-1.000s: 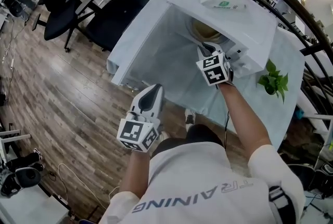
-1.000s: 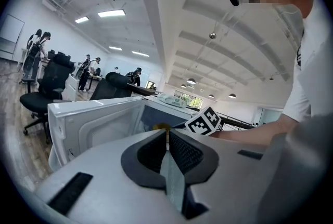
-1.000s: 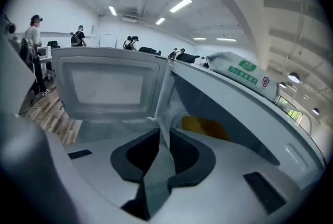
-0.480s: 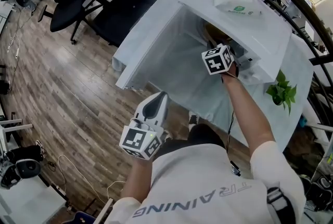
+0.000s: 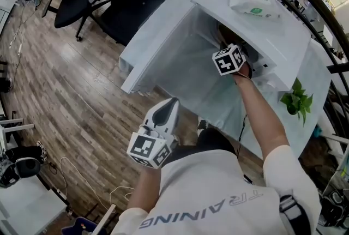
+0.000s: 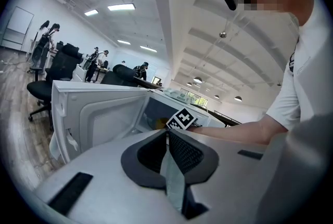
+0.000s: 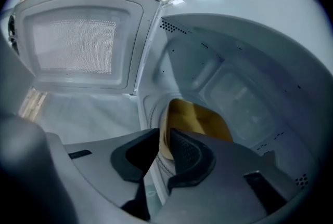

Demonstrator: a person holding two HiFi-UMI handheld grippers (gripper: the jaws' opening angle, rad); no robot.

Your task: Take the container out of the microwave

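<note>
The yellow container (image 7: pixel 203 119) was found inside the open microwave (image 5: pixel 272 37), not yet taken out. Its rim was clamped by the right gripper (image 7: pixel 164 139). The left gripper (image 6: pixel 167 137) was pressed together on nothing, well apart. Only the pulling out was judged to be left.

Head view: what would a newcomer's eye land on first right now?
The white microwave, its door wide open. The right gripper reaches into it, jaws closed on the yellow container's rim, while the left gripper hangs shut and empty by the person's waist.
</note>
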